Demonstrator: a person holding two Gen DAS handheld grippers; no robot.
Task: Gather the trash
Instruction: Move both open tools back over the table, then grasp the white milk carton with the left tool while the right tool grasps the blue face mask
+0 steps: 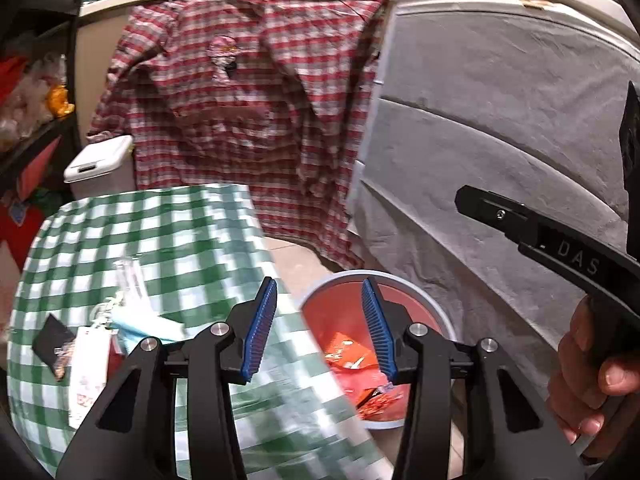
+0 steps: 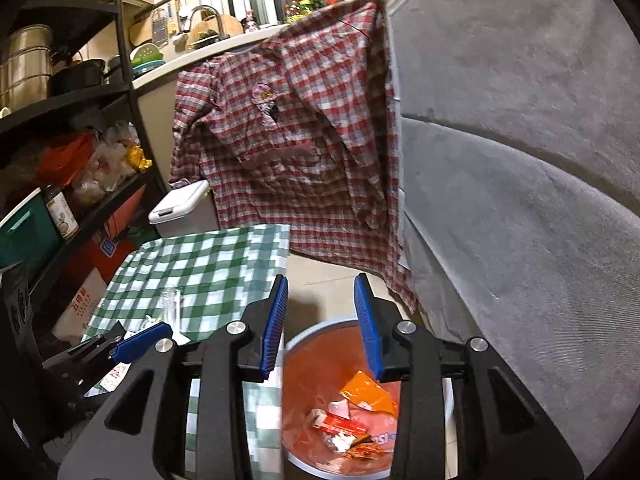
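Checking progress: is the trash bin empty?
No. The bin already holds several wrappers on its red liner.

We see the left tool [image 1: 320, 320] tilted downward, its blue pads parted with nothing between them. The right tool [image 2: 322, 320] is angled down likewise, its pads apart and empty. A hand [image 1: 592, 376] wraps the right tool's black handle at the frame's edge.
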